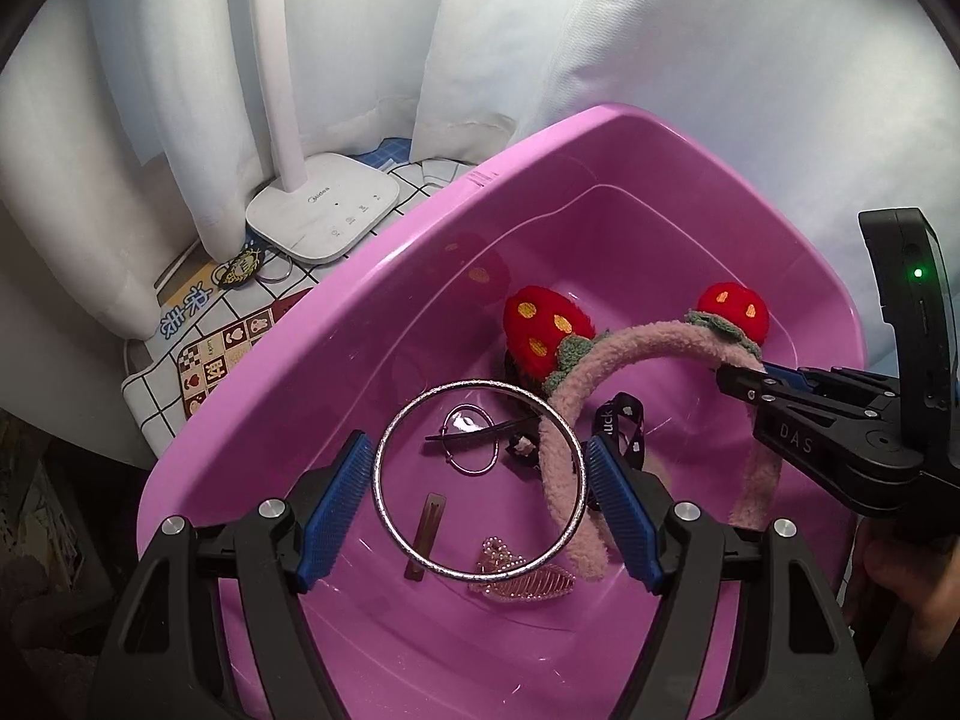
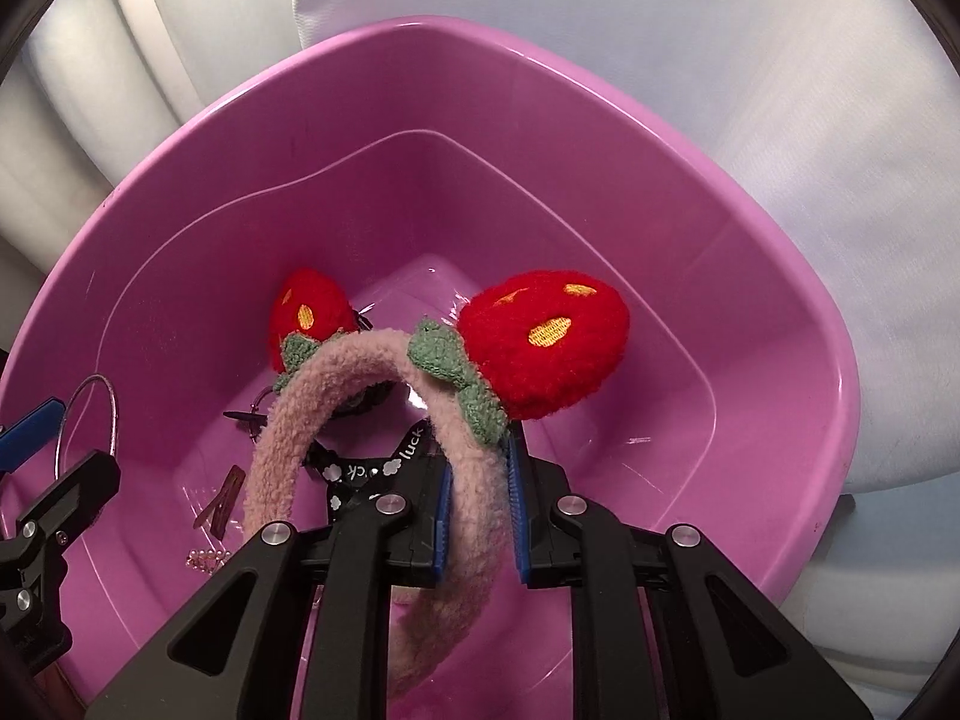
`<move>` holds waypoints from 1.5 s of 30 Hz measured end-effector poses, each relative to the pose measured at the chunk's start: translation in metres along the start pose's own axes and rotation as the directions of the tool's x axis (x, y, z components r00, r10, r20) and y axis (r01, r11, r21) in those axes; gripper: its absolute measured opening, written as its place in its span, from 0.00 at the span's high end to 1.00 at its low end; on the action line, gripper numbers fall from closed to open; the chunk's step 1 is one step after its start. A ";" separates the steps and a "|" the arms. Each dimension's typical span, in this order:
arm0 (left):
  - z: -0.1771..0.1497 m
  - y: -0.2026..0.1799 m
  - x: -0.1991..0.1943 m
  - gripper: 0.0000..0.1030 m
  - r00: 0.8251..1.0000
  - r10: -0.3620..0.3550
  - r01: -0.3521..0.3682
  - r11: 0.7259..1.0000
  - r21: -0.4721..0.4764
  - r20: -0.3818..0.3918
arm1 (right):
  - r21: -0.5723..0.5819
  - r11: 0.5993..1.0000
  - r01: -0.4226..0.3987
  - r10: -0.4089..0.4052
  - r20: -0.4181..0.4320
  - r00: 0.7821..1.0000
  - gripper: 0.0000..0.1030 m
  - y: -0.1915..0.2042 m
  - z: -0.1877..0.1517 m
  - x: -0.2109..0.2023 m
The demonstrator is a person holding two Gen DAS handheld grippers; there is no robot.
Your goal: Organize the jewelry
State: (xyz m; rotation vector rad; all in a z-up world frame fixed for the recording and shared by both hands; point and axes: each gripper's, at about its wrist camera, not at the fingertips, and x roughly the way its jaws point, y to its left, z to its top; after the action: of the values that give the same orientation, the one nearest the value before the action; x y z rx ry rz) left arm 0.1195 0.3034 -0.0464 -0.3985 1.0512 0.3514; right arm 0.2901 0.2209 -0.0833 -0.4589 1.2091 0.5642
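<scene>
**Both claws loaded over the pink basin**

The left gripper point(image 1: 480, 480) has its blue pads pressed on either side of a thin silver metal bangle point(image 1: 384, 498), which spans the gap between them. The right gripper point(image 2: 480, 510) is clamped on a fuzzy pink headband with two red knitted strawberries point(image 2: 360, 378), the strawberries just beyond its fingertips. Below both claws lies the glossy pink plastic basin point(image 2: 750, 276), holding hair clips.

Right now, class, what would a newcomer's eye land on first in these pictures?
The fuzzy pink headband with two red strawberries, clamped in the right gripper over the pink tub. Then the silver bangle, pinched across its width by the left gripper above the tub's small clips.
</scene>
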 end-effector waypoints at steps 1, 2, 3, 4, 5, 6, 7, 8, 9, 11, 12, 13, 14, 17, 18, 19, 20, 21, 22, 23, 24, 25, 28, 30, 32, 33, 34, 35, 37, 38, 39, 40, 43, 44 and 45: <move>0.000 -0.001 0.000 0.31 1.000 0.005 -0.005 1.000 0.002 -0.001 | -0.003 1.000 0.004 -0.004 -0.005 1.000 0.86 0.001 0.002 0.001; 0.001 -0.001 0.000 0.31 1.000 0.008 -0.008 1.000 0.004 -0.001 | -0.005 1.000 0.003 -0.004 -0.008 1.000 0.86 0.002 0.004 0.003; 0.001 -0.001 0.000 0.31 1.000 0.009 -0.009 1.000 0.004 -0.003 | -0.008 1.000 0.005 -0.005 -0.008 1.000 0.86 0.002 0.009 0.002; 0.002 -0.001 0.001 0.31 1.000 0.010 -0.010 1.000 0.003 -0.005 | -0.009 1.000 0.008 -0.008 -0.007 1.000 0.82 0.001 0.010 0.000; 0.002 -0.001 0.001 0.31 1.000 0.012 -0.012 1.000 0.003 -0.008 | -0.015 1.000 0.009 -0.009 -0.004 1.000 0.74 0.003 0.012 0.000; 0.003 -0.001 0.001 0.31 1.000 0.015 -0.015 1.000 0.004 -0.010 | -0.023 1.000 0.005 -0.005 0.002 1.000 0.68 0.005 0.015 -0.001; 0.003 -0.001 0.001 0.30 1.000 0.016 -0.016 1.000 0.003 -0.011 | -0.033 0.999 0.004 -0.003 0.010 1.000 0.54 0.008 0.018 -0.002; 0.003 -0.001 0.001 0.30 1.000 0.013 -0.013 1.000 0.003 -0.014 | -0.043 0.999 0.011 -0.010 0.020 1.000 0.42 0.011 0.021 -0.004; 0.004 -0.002 0.000 0.30 1.000 0.012 -0.012 1.000 0.002 -0.015 | -0.051 0.998 0.025 -0.024 0.030 0.999 0.38 0.013 0.024 -0.006; 0.003 -0.002 0.000 0.30 1.000 0.014 -0.014 1.000 0.004 -0.014 | -0.058 0.997 0.043 -0.040 0.043 0.998 0.36 0.016 0.030 -0.008; 0.003 -0.001 -0.001 0.30 1.000 0.016 -0.015 1.000 0.003 -0.014 | -0.058 0.998 0.037 -0.035 0.043 0.998 0.36 0.017 0.031 -0.008; 0.003 -0.001 -0.001 0.28 1.000 0.017 -0.017 1.000 0.001 -0.016 | -0.057 0.998 0.033 -0.030 0.044 0.999 0.36 0.018 0.032 -0.007; 0.002 0.000 -0.002 0.25 1.000 0.018 -0.018 1.000 0.000 -0.015 | -0.057 0.998 0.030 -0.028 0.046 0.999 0.36 0.018 0.034 -0.007; 0.003 0.000 -0.007 0.16 1.000 0.024 -0.024 1.000 0.002 0.003 | -0.056 0.998 0.024 -0.021 0.054 0.998 0.36 0.020 0.036 -0.007; 0.003 -0.001 -0.008 0.15 1.000 0.025 -0.025 1.000 0.007 0.007 | -0.056 0.998 0.024 -0.021 0.057 0.998 0.36 0.020 0.036 -0.007; 0.004 -0.001 -0.009 0.13 1.000 0.028 -0.028 1.000 0.010 0.009 | -0.054 0.998 0.024 -0.021 0.060 0.998 0.36 0.020 0.037 -0.007; 0.004 -0.002 -0.010 0.12 0.999 0.030 -0.030 0.999 0.013 0.013 | -0.053 0.998 0.023 -0.020 0.063 0.998 0.36 0.021 0.039 -0.007; 0.004 -0.002 -0.011 0.11 0.999 0.031 -0.031 0.999 0.015 0.016 | -0.050 0.999 0.022 -0.018 0.067 0.998 0.36 0.021 0.033 -0.006; 0.004 -0.002 -0.012 0.11 0.999 0.035 -0.036 0.999 0.018 0.019 | -0.048 0.999 0.019 -0.016 0.071 0.997 0.36 0.021 0.033 -0.006; 0.004 -0.003 -0.012 0.10 0.999 0.039 -0.039 0.999 0.019 0.020 | -0.046 0.999 0.019 -0.016 0.074 0.997 0.36 0.021 0.034 -0.007; 0.004 -0.003 -0.013 0.09 0.999 0.041 -0.041 0.999 0.020 0.020 | -0.041 0.999 0.021 -0.018 0.080 0.997 0.36 0.019 0.024 -0.006; 0.004 -0.003 -0.013 0.09 0.999 0.045 -0.045 0.999 0.020 0.020 | -0.038 0.999 0.021 -0.018 0.084 0.996 0.36 0.019 0.024 -0.007; 0.004 -0.002 -0.014 0.09 0.998 0.053 -0.053 0.998 0.013 0.021 | -0.025 0.999 0.021 -0.018 0.096 0.995 0.36 0.018 0.016 -0.012; 0.005 -0.001 -0.015 0.09 0.998 0.062 -0.062 0.998 0.009 0.024 | -0.018 1.000 0.020 -0.018 0.103 0.995 0.36 0.018 0.014 -0.015; 0.005 0.000 -0.016 0.09 0.997 0.074 -0.074 0.997 0.007 0.028 | -0.011 1.000 0.020 -0.019 0.108 0.994 0.36 0.017 0.012 -0.014; 0.005 0.000 -0.016 0.09 0.996 0.079 -0.079 0.997 0.005 0.030 | -0.008 1.000 0.018 -0.017 0.108 0.994 0.36 0.017 0.012 -0.014; 0.005 0.001 -0.017 0.09 0.996 0.081 -0.081 0.997 0.001 0.032 | -0.007 1.000 0.016 -0.015 0.108 0.994 0.36 0.015 0.012 -0.018; 0.005 0.001 -0.017 0.09 0.996 0.081 -0.081 0.997 -0.001 0.033 | -0.007 1.000 0.016 -0.015 0.109 0.994 0.36 0.015 0.011 -0.017; 0.005 0.001 -0.017 0.09 0.995 0.088 -0.088 0.996 0.000 0.036 | -0.009 1.000 0.014 -0.013 0.109 0.994 0.36 0.015 0.010 -0.015; 0.005 0.001 -0.017 0.09 0.995 0.090 -0.091 0.996 0.001 0.036 | -0.006 1.000 0.012 -0.011 0.110 0.994 0.36 0.015 0.010 -0.015; 0.005 0.001 -0.017 0.09 0.995 0.093 -0.093 0.996 0.002 0.036 | -0.004 1.000 0.011 -0.010 0.111 0.994 0.36 0.015 0.010 -0.016; 0.005 0.001 -0.017 0.09 0.995 0.094 -0.094 0.996 0.001 0.034 | -0.002 1.000 0.010 -0.010 0.111 0.994 0.36 0.014 0.010 -0.017; 0.005 0.001 -0.016 0.09 0.995 0.097 -0.097 0.995 -0.003 0.028 | 0.000 1.000 0.009 -0.009 0.110 0.994 0.36 0.015 0.009 -0.017; 0.005 0.001 -0.016 0.09 0.995 0.099 -0.098 0.995 -0.002 0.027 | 0.001 1.000 0.008 -0.008 0.110 0.994 0.36 0.015 0.009 -0.018; 0.005 0.001 -0.016 0.09 0.995 0.101 -0.101 0.995 -0.001 0.027 | 0.002 1.000 0.008 -0.008 0.110 0.994 0.36 0.015 0.009 -0.018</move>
State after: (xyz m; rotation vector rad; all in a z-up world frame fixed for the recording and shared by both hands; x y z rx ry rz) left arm 0.1157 0.3052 -0.0299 -0.3400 1.0478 0.4456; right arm 0.2829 0.2348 -0.0640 -0.4257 1.1020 0.5740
